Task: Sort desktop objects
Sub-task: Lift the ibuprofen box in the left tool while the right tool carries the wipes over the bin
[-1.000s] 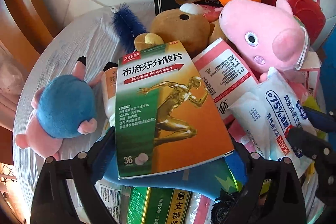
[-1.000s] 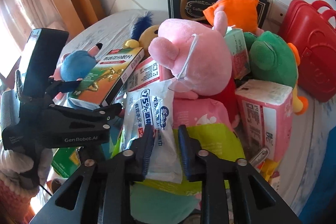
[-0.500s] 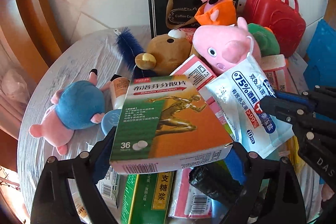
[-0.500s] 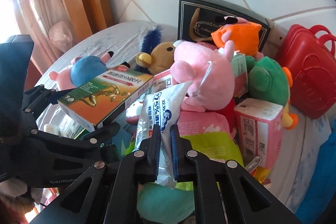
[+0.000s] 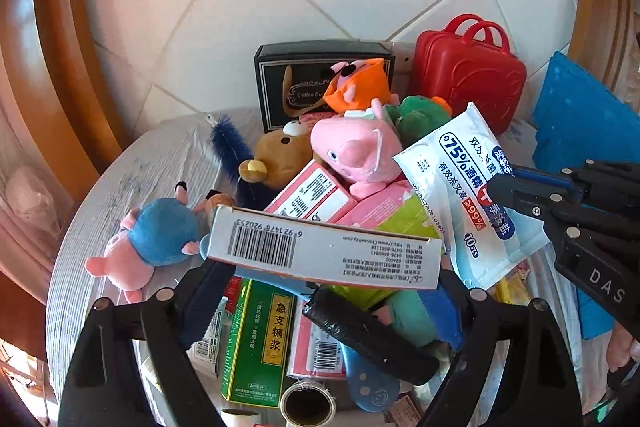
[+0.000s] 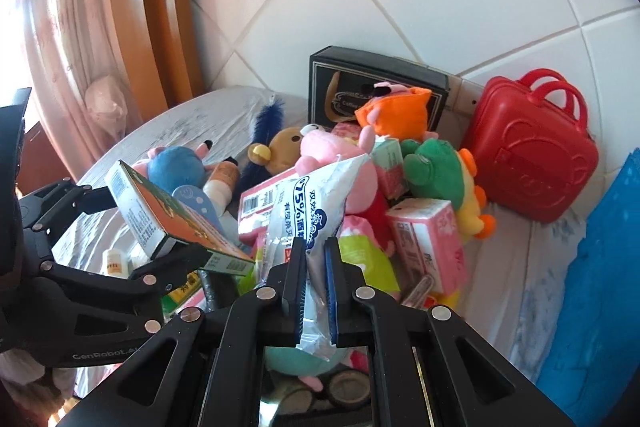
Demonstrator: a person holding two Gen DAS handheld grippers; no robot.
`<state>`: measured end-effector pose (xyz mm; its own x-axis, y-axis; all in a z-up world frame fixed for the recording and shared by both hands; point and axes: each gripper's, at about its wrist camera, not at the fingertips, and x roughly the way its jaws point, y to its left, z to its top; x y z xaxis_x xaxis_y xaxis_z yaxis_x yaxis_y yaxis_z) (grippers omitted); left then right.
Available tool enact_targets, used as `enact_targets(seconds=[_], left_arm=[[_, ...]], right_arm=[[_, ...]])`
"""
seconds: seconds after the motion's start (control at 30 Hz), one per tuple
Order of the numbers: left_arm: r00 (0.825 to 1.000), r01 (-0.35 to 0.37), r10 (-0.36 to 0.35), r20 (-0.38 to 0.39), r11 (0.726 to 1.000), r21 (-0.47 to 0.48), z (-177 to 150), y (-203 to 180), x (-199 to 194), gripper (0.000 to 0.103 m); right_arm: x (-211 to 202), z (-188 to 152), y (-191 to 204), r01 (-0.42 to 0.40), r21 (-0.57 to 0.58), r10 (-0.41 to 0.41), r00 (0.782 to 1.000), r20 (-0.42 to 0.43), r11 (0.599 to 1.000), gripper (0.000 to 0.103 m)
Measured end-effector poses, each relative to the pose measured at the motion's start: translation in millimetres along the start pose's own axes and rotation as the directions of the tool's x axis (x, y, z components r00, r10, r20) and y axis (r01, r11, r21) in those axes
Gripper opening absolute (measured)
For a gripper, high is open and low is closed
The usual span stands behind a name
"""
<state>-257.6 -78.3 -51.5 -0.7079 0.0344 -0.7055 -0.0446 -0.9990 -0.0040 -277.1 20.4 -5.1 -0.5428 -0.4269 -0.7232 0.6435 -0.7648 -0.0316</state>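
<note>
On the left, the ibuprofen tablet box [image 5: 320, 253] is held across the left gripper [image 5: 320, 291]; the jaws stand wide, closed only as far as the width of the box, and the box is raised above the pile with its barcode side turned to the camera. In the right wrist view the box is seen tilted, one corner lower. For this step to be done well, the box should probably be kept level and carried clear of the green syrup box [image 5: 260, 339] and the blue plush pig [image 5: 160, 239] below, so that nothing is dragged along. The left tool is pointed forward over the near part of the table [image 5: 132, 171].

On the right, the alcohol wipes packet [image 6: 316, 211] is pinched near its lower end by the right gripper [image 6: 316, 291], the jaws almost fully closed on the thin foil. The packet stands upright and is likely to bend, so a slow lift is advised. The right tool is held low and near, aimed at the pink plush pig [image 5: 352, 151] and the red toy suitcase [image 6: 532, 151] far behind.
</note>
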Motion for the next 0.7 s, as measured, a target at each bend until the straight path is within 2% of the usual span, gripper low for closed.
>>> enact_targets(seconds=[0.2,0.33,0.53,0.7], left_arm=[[0.996,0.032,-0.036,0.076,0.999,0.043,14,-34,-34,0.087],[0.987,0.064,-0.074,0.139,0.995,0.075,28,-64,-60,0.087],[0.959,0.121,-0.153,0.241,0.982,0.143,53,-132,-98,0.087],[0.923,0.185,-0.243,0.299,0.96,0.208,71,-208,-122,0.087]], right_arm=[[-48,-4,-18,0.068,0.038,-0.071,0.995,0.07,0.997,0.009],[-87,-6,-38,0.121,0.08,-0.13,0.984,0.121,0.989,0.009],[-154,-15,-78,0.235,0.154,-0.262,0.946,0.189,0.96,0.009],[-215,-33,-126,0.334,0.241,-0.386,0.896,0.219,0.911,0.009]])
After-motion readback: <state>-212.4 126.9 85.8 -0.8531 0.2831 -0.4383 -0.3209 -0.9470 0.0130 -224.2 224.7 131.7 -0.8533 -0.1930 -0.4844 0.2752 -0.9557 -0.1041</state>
